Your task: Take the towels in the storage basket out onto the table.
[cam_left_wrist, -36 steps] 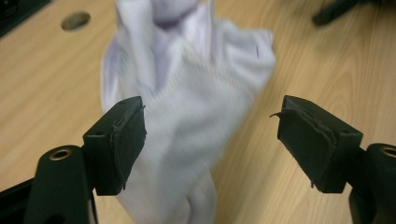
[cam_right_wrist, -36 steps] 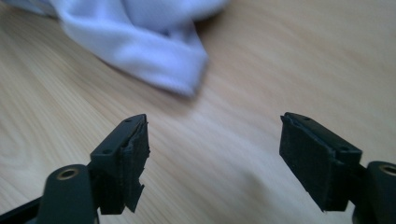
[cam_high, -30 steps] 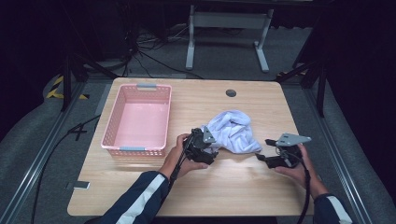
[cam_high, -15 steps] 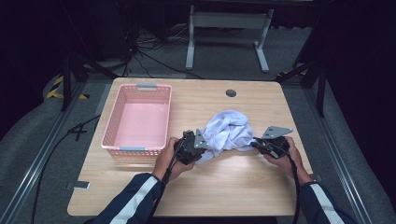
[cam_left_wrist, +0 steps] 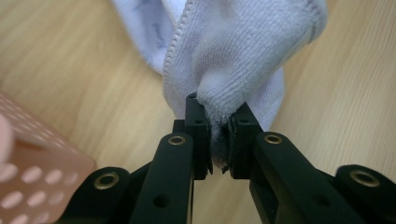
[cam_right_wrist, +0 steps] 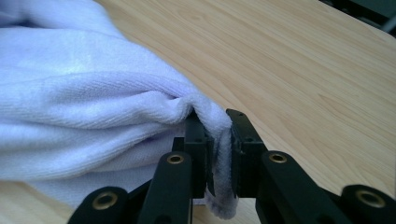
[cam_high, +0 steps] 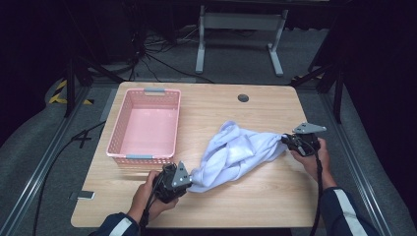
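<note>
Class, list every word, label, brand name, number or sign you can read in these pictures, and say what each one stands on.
None can be read: the white towel, the pink basket, the wooden table and both tools carry no legible writing.
Faint bluish marks on the towel in the left gripper view: too blurred to read.
Yellow-and-black striped tape on the floor: a hazard marking, no words.

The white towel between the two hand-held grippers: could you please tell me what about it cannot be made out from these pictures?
- High view: the towel lies bunched; its folds hide its underside and full shape.
- Left gripper view: the pinched edge disappears between the jaws; the top edge cuts the towel off.
- Right gripper view: the left edge cuts the towel off.
- Pink basket: blurred and cropped.
</note>
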Demonstrator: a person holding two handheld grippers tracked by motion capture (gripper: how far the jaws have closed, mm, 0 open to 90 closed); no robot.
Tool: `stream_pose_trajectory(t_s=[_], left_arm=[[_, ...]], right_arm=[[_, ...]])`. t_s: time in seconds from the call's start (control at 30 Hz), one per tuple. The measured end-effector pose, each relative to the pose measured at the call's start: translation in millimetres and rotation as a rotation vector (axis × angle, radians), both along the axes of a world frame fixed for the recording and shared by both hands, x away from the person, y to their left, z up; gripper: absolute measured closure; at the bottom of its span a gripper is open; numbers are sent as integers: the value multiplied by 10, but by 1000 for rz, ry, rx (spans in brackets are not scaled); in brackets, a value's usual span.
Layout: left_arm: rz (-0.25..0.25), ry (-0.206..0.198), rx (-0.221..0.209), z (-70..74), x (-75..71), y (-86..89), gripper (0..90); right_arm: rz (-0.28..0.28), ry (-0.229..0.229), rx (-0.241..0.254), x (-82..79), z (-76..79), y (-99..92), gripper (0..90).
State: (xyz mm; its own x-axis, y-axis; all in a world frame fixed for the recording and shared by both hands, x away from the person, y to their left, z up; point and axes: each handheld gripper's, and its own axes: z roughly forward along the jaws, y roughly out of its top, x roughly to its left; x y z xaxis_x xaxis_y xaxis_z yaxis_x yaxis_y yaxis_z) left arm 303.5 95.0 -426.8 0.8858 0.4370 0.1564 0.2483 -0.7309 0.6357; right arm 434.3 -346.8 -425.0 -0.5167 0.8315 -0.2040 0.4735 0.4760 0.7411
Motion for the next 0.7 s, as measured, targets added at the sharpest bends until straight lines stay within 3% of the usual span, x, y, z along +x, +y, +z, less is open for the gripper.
stream_pose_trajectory(t_s=[0.07, 0.1, 0.17, 0.2, 0.27, 0.33, 0.4, 0.47, 0.53, 0.6, 0.63, 0.67, 0.7], left_arm=[[-1, 22, 22, -73, -42, -4, 816], [9, 47, 12, -102, -41, 3, 812], [19, 51, 1, -116, -25, -6, 714], [18, 51, -5, -113, -24, -15, 616], [31, 29, -46, -76, -37, -26, 469], [1, 4, -105, -19, -64, -37, 390], [1, -14, -125, 18, -70, -69, 350], [7, 1, -120, -1, -37, -110, 340], [-16, 8, -102, -44, -4, -160, 375], [-30, 18, -89, -82, 8, -208, 402], [-30, 18, -89, -82, 8, -208, 423], [-56, 27, -62, -117, 23, -249, 458], [-50, 30, -65, -144, 30, -269, 453]], right_arm=[[-17, 18, -6, 31, -26, -39, 777], [-32, 25, 3, 38, -37, -57, 748], [-57, 32, -12, 52, -60, -59, 637], [-60, 32, -1, 49, -60, -63, 579], [-44, 29, 34, 29, -38, -74, 520], [-27, 15, 50, -23, 7, -65, 479], [-3, -18, 46, -97, 68, -36, 470], [42, -48, 75, -194, 161, 26, 470], [122, -69, 108, -315, 263, 165, 460], [185, -86, 89, -408, 314, 324, 436], [185, -86, 89, -408, 314, 324, 436], [291, -56, 118, -462, 305, 527, 407], [310, -51, 110, -465, 285, 602, 392]])
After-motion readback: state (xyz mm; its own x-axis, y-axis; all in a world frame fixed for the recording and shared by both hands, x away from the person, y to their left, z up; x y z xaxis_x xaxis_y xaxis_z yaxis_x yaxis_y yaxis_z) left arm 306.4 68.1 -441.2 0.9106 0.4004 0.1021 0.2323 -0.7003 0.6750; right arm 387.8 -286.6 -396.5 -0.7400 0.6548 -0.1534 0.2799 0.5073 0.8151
